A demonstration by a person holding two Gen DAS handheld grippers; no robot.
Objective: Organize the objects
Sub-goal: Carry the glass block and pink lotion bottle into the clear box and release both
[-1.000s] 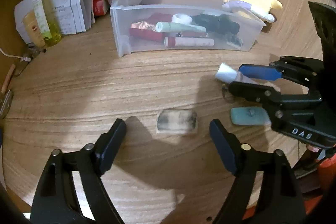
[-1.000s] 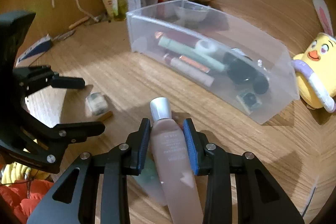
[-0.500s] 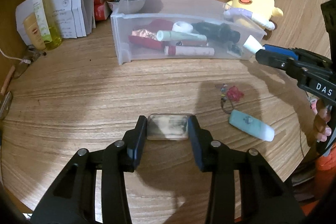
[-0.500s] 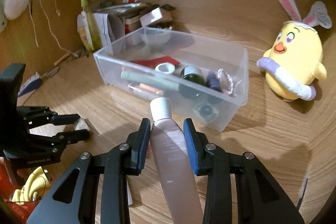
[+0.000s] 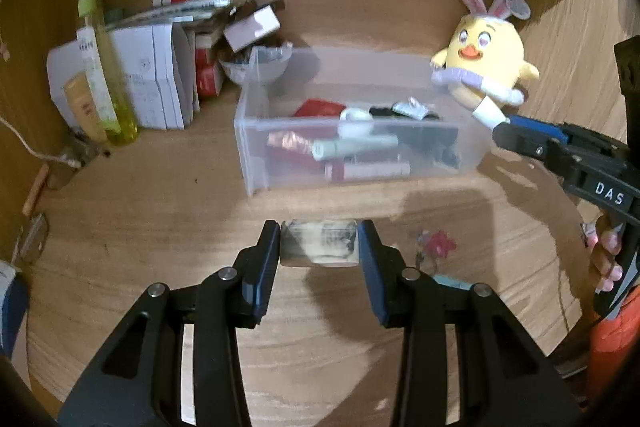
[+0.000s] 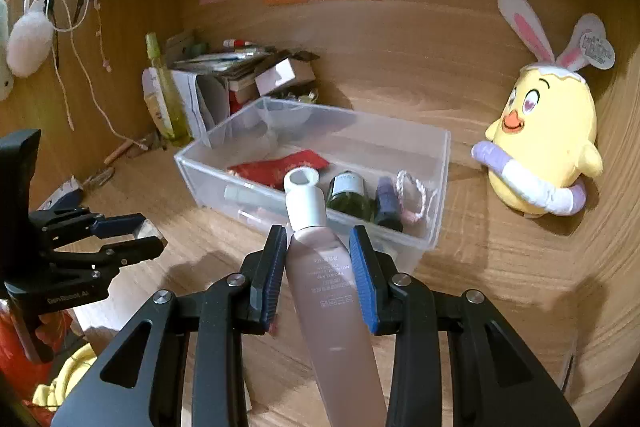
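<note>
Left gripper [image 5: 319,247] clamped on a small rectangular clear case with a dark smudged print [image 5: 319,243], lifted clear of the wooden tabletop [image 5: 160,211], near its front edge. Jaws closed in from wide within the last second, pads flat against the case's short ends.

Right gripper [image 6: 321,259] narrow and gripping a pale pink squeeze tube with a white cap [image 6: 320,267] just below the cap, cap end aimed at the clear plastic bin [image 6: 438,163], held in the air before the bin's near wall.

Bin at the middle of the tabletop, toward the back wall; inside, a red pouch [image 6: 280,167], a dark green bottle [image 6: 349,193], tubes and a twisted cord loop.

Yellow plush chick with rabbit ears [image 6: 548,147] beside the bin's right end. Stack of white boxes and papers [image 5: 156,75] in the back left corner, tall yellow-green spray bottle [image 5: 100,67] upright before it.

On the tabletop right of the held case, a small red trinket [image 5: 438,241].
</note>
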